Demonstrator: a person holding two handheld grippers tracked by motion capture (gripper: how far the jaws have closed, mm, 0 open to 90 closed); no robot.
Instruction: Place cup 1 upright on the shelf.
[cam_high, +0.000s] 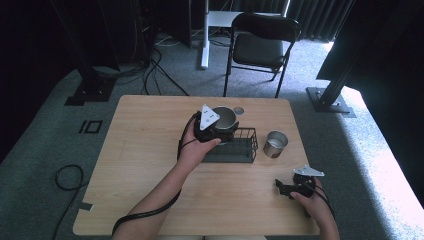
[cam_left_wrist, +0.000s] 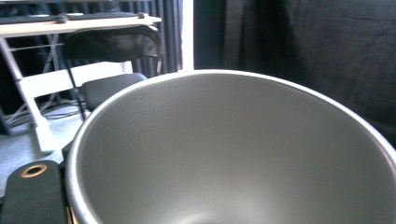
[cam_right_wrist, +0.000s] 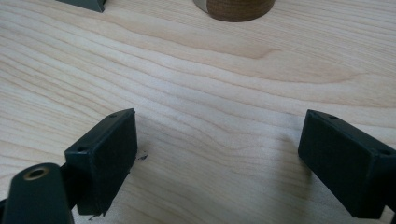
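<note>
My left gripper (cam_high: 218, 128) holds a wide grey metal pot (cam_high: 226, 117) by its rim, just above the back left part of a dark wire rack (cam_high: 240, 150). In the left gripper view the pot's matte inside (cam_left_wrist: 233, 154) looms very close, with one black finger (cam_left_wrist: 32, 196) outside its wall at the lower left. A smaller shiny metal cup (cam_high: 275, 143) stands upright on the table right of the rack. My right gripper (cam_high: 281, 188) hovers low over the bare wood near the front right, jaws wide apart around nothing (cam_right_wrist: 219, 163). The cup's base (cam_right_wrist: 240, 7) lies ahead of it.
A small round metal disc (cam_high: 238, 110) lies behind the pot. The wooden table (cam_high: 150, 190) has bare room at left and front. Beyond it stand a black folding chair (cam_high: 260, 45) and a white desk leg (cam_high: 205, 35). Cables trail on the floor.
</note>
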